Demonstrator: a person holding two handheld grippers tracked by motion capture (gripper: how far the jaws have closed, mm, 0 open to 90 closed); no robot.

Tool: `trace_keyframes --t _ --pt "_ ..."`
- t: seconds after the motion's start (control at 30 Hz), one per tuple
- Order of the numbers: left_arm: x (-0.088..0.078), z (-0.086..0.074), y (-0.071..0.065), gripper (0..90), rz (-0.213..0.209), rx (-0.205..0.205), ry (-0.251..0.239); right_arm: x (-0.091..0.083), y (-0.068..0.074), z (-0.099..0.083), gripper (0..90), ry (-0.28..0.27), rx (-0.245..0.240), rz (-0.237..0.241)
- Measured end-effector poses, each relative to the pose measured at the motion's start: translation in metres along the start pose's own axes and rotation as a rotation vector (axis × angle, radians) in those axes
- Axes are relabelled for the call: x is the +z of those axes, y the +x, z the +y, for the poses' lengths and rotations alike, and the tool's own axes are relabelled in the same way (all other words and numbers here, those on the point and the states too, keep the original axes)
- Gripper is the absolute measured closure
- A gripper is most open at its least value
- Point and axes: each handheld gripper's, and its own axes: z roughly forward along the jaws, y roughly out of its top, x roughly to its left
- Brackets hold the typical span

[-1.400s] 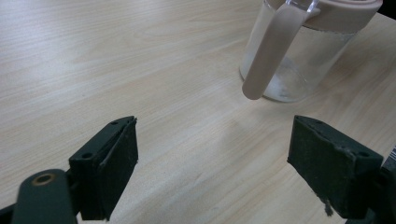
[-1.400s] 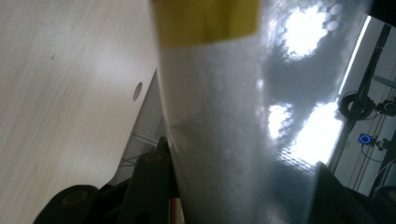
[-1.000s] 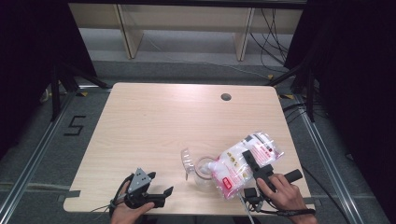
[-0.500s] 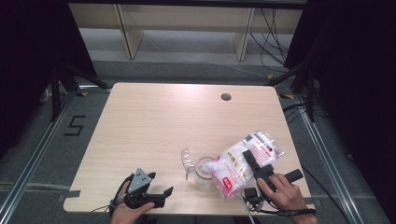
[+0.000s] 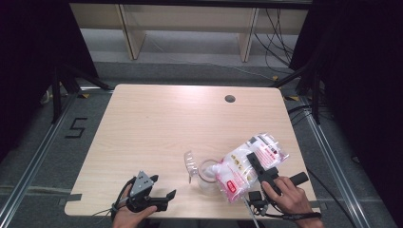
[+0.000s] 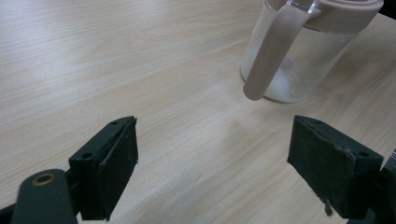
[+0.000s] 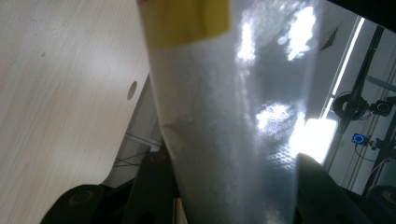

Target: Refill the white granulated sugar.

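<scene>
Two claws work near a clear jar (image 5: 205, 172) on the wooden counter (image 5: 161, 128). Right claw (image 5: 260, 167) grips a crinkly plastic bag (image 5: 247, 166), its long axis tilted down-left, mouth over the jar. Left claw (image 5: 164, 197) gapes empty, left of the jar.

Light wood counter (image 5: 157, 128) with a round cable hole (image 5: 230, 99) near the far edge, sitting on grey floor (image 5: 190, 52). Dark curtains (image 5: 28, 57) hang either side, pale shelving legs (image 5: 130, 33) behind, and a "5" marking (image 5: 76, 128) at left.
</scene>
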Motion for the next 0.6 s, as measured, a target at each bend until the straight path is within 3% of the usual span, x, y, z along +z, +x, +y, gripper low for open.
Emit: trace_keyframes --t 0.57,0.6 --pt "-0.0002 0.0002 -0.0004 15.5 0.005 -0.008 -0.002 -0.0006 0.0004 -0.0003 70.2 0.006 0.013 -0.008" --pt "0.0004 0.0001 0.0005 15.4 0.002 -0.005 0.002 0.0006 -0.0007 -0.0002 70.4 -0.006 -0.003 -0.007"
